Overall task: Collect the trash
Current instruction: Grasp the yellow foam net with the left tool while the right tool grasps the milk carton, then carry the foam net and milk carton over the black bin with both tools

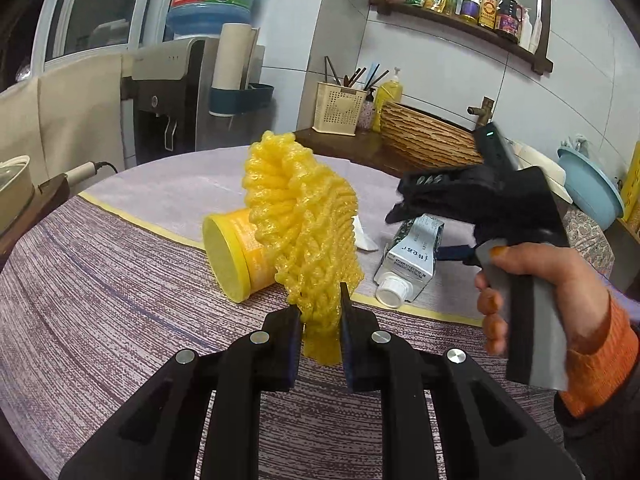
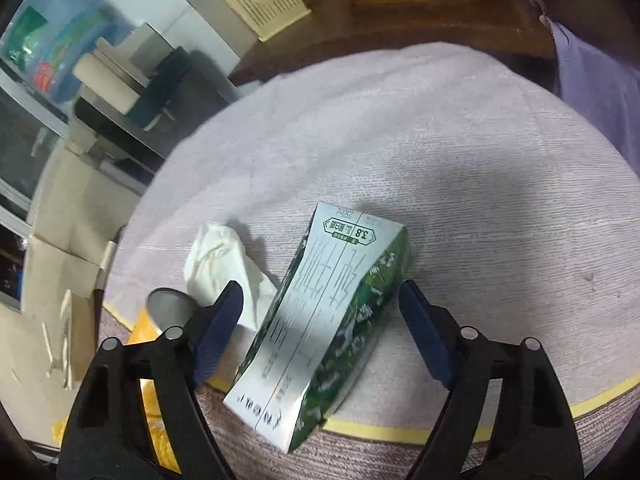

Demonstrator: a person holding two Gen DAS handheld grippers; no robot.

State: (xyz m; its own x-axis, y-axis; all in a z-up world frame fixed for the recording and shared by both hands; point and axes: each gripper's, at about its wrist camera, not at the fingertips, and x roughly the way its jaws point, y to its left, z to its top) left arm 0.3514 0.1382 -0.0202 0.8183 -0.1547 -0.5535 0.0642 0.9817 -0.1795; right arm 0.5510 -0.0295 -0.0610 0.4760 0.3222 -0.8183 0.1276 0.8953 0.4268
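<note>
Right tool poised over the milk carton, left tool carrying foam net

The right tool [image 2: 320, 332], jaws spread wide, straddles the one milk carton [image 2: 320, 320] lying flat on the tabletop [image 2: 440, 160], its long axis running away from the tool. The left tool [image 1: 320, 316] pinches one yellow foam net [image 1: 304, 232]. One crumpled tissue [image 2: 224, 264] and one tipped yellow cup [image 1: 236, 256], probably empty, lie just left.

Home kitchen: condiment bottles [image 1: 486, 6] on wall shelf [image 1: 460, 20], water dispenser [image 1: 172, 96], chopstick holder [image 1: 338, 108].
</note>
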